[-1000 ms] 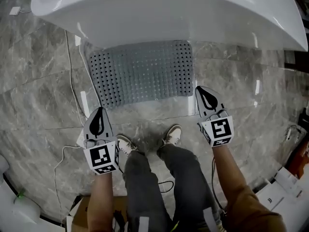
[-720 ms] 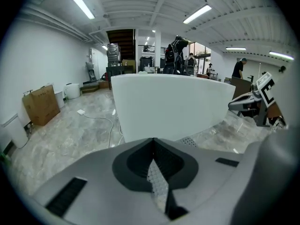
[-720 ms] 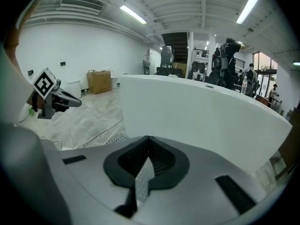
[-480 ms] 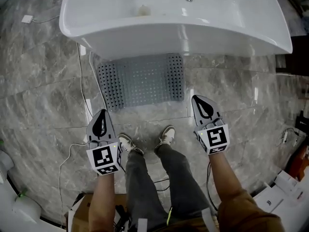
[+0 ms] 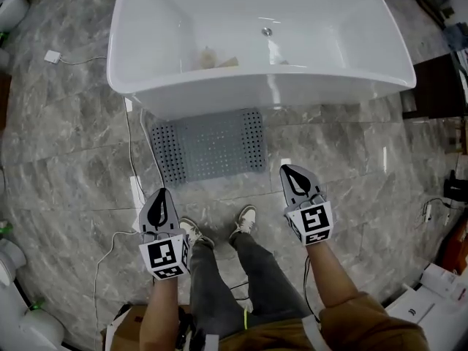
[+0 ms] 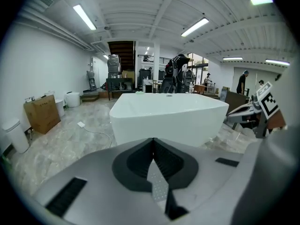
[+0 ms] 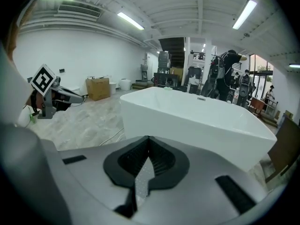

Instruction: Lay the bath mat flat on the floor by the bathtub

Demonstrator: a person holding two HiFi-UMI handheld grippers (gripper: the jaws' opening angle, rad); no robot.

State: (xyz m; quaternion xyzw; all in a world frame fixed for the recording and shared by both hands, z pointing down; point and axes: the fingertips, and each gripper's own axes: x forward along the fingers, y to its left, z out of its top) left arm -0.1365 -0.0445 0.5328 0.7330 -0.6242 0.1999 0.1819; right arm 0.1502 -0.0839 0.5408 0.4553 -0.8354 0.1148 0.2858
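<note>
The grey perforated bath mat [image 5: 210, 145] lies flat on the marble floor [image 5: 66, 159]. It sits ahead of both grippers and between their lines of aim, and its far edge runs along the foot of the white bathtub [image 5: 278, 93].

The left hand-held gripper [image 5: 161, 196] is clenched with nothing in it. In the left gripper view its two ribbed pads meet along one seam at the tip [image 6: 153, 142]. The mat's near left corner is ahead of this tip and slightly to its right, clear of it.

The right hand-held gripper [image 5: 288, 172] is also clenched and empty, and its pads are pressed together in the right gripper view [image 7: 148, 139]. The mat's near right corner is ahead of this tip and to its left, not touching it.

Each gripper view looks past its closed tip at the tub wall [image 6: 168, 121] [image 7: 206, 121]. The mat is out of sight below the gripper body in both views.

The person's two shoes [image 5: 191, 232] [image 5: 245, 218] stand between the grippers, behind the mat. A white cable [image 5: 130, 159] trails over the floor ahead of the left gripper, beside the mat's left edge. Inside the tub, beyond both grippers, there is a drain [image 5: 268, 31] and a small pale object [image 5: 212, 57] too indistinct to name. A cardboard box [image 6: 42, 112] stands well off to the left gripper's left.
</note>
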